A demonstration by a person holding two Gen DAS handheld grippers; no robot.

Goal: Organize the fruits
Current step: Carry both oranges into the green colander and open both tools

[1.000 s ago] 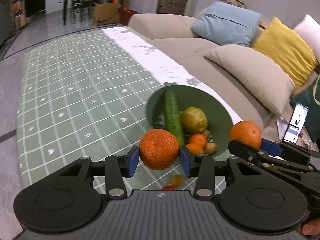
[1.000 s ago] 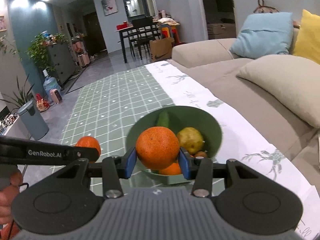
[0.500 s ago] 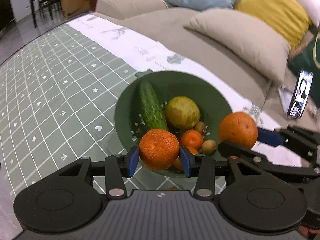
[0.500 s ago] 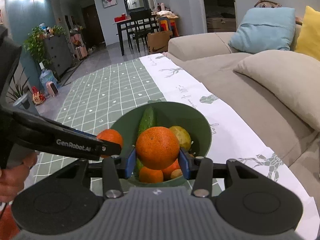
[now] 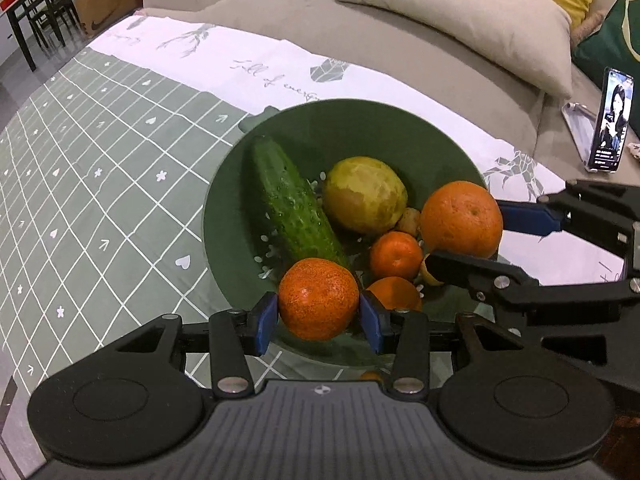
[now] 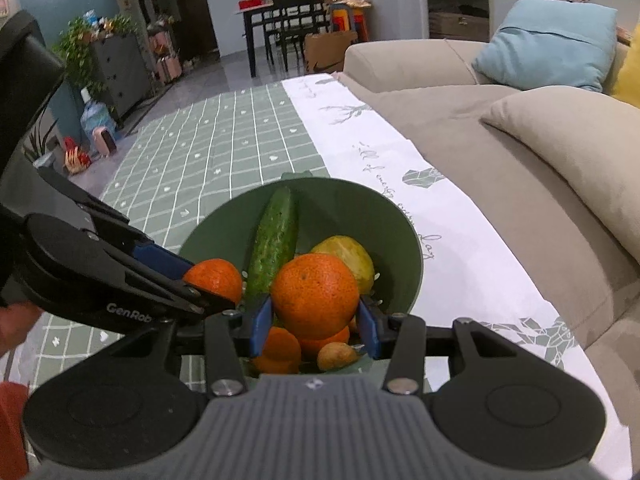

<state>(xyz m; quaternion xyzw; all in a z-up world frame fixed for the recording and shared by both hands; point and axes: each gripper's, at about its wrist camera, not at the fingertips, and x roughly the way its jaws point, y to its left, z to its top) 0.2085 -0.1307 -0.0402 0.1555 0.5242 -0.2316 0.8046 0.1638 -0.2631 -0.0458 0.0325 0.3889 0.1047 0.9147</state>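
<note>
My left gripper [image 5: 319,316] is shut on a large orange [image 5: 319,299], held over the near rim of the green bowl [image 5: 360,120]. My right gripper [image 6: 315,320] is shut on a second large orange [image 6: 315,295], above the bowl's right side. In the bowl lie a cucumber [image 5: 292,204], a yellow-green fruit [image 5: 364,194], two small mandarins [image 5: 395,255] and a small brown fruit [image 5: 408,220]. The right gripper [image 5: 476,240] and its orange [image 5: 461,219] show in the left wrist view. The left gripper's orange [image 6: 216,278] shows in the right wrist view.
The bowl stands on a table under a green checked cloth [image 5: 100,200] with a white border [image 5: 260,68]. A beige sofa with cushions [image 5: 460,12] runs along the far side. A phone [image 5: 610,120] stands propped on it. A person's hand [image 6: 16,324] grips the left tool.
Both grippers have come in over the bowl and lower, tilting downward. The bowl now fills more of each view. Each still holds its orange.
</note>
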